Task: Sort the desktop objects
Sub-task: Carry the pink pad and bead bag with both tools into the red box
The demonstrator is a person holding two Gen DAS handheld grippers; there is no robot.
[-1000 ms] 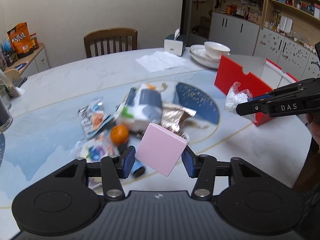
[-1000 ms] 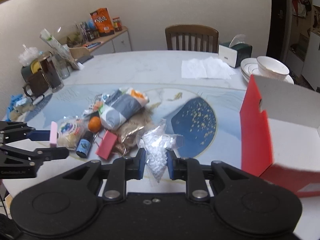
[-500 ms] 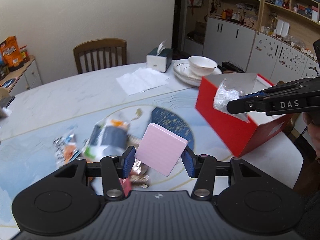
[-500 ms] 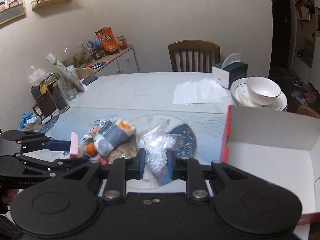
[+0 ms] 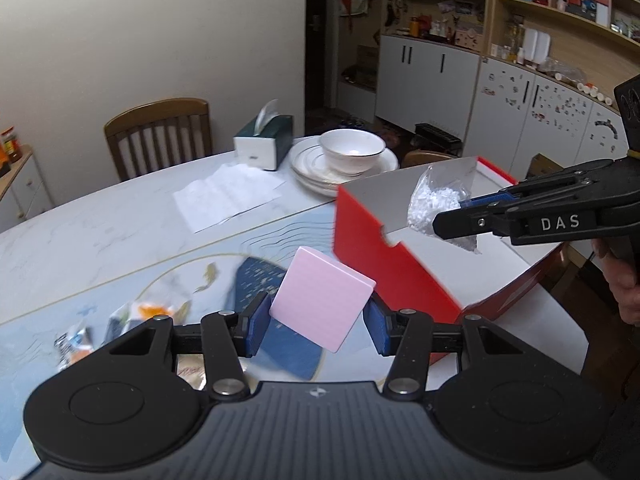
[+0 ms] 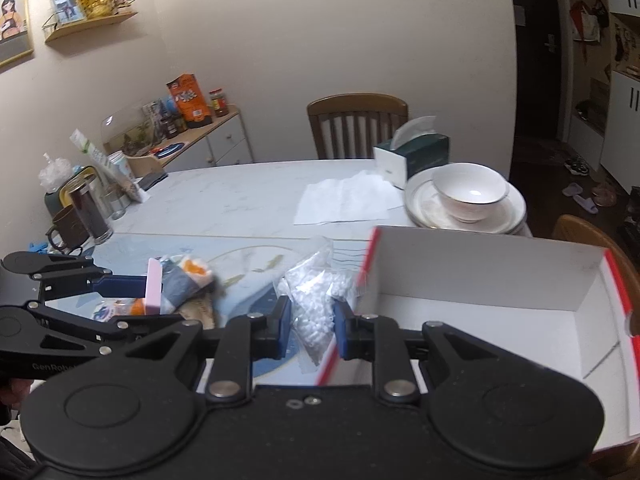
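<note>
Left gripper clamps pink block; right gripper clamps pellet bag.
Both beside red box; bench clutter left of it blurred.

table: white marble top, blue patterned inlay near the bottom of the frame
chair: wooden, slat back, top centre behind table
tissue box: dark green and white, right of centre, beside the plates
bowl: white, sits on stacked plates, right of frame
paper napkins: flat, centre, just left of plates
mug: brown, left edge, beside dark glass jar
sideboard: upper left, orange snack bag on top
wall shelf: top left, gold ornament, photo frames
</note>
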